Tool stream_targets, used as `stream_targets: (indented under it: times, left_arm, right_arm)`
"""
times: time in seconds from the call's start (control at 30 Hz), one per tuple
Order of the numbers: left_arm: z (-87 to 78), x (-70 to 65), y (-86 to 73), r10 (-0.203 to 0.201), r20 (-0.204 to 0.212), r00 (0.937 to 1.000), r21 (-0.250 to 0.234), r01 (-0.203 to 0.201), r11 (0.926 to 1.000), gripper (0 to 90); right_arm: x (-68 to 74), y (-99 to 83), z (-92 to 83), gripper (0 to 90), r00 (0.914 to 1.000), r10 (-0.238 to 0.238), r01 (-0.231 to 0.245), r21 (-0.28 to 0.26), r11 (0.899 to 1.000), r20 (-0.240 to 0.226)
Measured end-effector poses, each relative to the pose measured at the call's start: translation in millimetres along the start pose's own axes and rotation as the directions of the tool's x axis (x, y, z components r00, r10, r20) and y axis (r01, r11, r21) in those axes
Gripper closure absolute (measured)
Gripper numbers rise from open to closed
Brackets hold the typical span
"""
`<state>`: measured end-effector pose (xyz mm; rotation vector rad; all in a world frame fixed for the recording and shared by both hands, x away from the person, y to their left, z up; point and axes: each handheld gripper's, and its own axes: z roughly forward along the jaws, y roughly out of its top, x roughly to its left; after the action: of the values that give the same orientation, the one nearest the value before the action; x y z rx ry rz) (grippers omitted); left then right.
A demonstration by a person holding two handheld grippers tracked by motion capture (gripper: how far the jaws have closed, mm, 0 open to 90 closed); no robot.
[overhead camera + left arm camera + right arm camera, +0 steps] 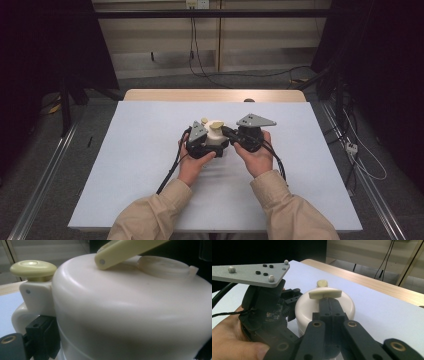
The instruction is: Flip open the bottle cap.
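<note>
A cream pot (216,134) with a domed lid stands mid-table on the white sheet (145,170). Its handle carries a pale yellow knob (33,267), and a yellow lever (125,250) slants up from the lid. My left gripper (211,146) straddles the pot's body, and one of its fingers (41,336) presses the wall just under the handle. My right gripper (329,301) is shut, its joined tips lying on the lid right at the lever (325,293). Whether they pinch the lever I cannot tell. The left gripper's body and grey plate (254,273) sit close beside the right jaws.
The table's wooden far edge (215,95) shows beyond the sheet, with a small dark object (248,100) on it. Cables trail from both grippers toward the person. Metal rails (45,175) and loose cords (360,150) flank the table on the floor.
</note>
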<state>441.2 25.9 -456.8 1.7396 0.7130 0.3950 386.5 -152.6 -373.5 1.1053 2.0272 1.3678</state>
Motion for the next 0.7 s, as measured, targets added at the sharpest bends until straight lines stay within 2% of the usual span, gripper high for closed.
stream_targets:
  times: [0.7]
  left_arm:
    - [0.0,0.2,0.1,0.002,0.001,1.0000,0.001,-0.002,1.0000,6.2]
  right_arm:
    - [0.0,4.8,5.1,90.0,0.9999,-0.014,0.014,-0.001,1.000,0.001]
